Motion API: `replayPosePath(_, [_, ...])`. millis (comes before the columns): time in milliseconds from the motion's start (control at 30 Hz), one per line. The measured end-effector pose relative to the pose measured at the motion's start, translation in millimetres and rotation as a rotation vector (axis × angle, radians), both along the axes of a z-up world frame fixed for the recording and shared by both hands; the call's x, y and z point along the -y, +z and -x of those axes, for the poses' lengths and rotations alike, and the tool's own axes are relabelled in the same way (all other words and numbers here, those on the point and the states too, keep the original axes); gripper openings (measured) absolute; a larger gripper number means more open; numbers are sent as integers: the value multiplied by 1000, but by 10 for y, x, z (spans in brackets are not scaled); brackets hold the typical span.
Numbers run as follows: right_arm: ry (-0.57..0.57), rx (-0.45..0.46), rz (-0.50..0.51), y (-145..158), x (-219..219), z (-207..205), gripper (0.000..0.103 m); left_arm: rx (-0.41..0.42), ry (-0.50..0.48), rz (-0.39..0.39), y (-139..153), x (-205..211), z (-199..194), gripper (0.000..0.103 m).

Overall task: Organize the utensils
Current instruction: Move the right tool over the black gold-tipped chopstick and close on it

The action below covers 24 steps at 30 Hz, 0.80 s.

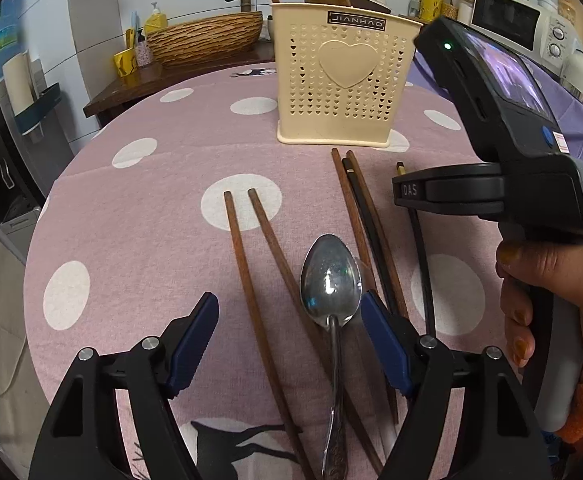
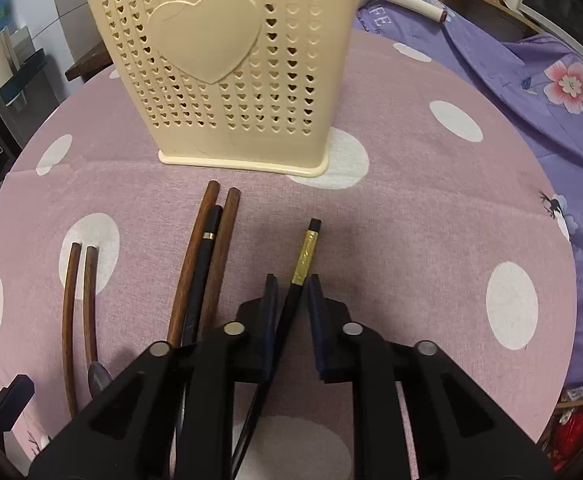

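Presently, the right gripper (image 2: 293, 300) is closing its pads on a slim black chopstick (image 2: 305, 258), gold-banded end pointing toward the perforated cream holder (image 2: 227, 80). The left gripper (image 1: 289, 308) is gaping around a shiny metal spoon (image 1: 330, 276) lying lengthwise on the table (image 1: 131, 220).

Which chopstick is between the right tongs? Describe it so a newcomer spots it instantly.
Start at the cream perforated utensil holder with the heart on the pink polka-dot tablecloth. In front of it lie chopsticks; look right of the bundle of two brown chopsticks and a black one. The black chopstick with the gold band lies alone, between the pads of the right tongs.
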State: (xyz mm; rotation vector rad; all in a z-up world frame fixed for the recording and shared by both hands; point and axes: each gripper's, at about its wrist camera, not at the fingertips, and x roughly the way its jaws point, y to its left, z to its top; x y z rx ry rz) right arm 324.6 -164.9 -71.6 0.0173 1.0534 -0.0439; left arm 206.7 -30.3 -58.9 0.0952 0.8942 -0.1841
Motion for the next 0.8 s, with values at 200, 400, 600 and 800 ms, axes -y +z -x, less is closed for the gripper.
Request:
replayPosePath(200, [8,5,4,-11,-14,3,11,-14,-6,16,-1,73,-82,70])
replayPosePath(400, [10,7,-8,-8,-8,9,11,-16,-18,-7,-36,176,-111,66])
replayPosePath(600, [12,12,-8,-10,1,20,11,-35,-31,-20,-79,229,-156,53])
replayPosePath(800, [15,11,-11,-13,6,12,11,-42,-43,-33,-103,302,-165,43])
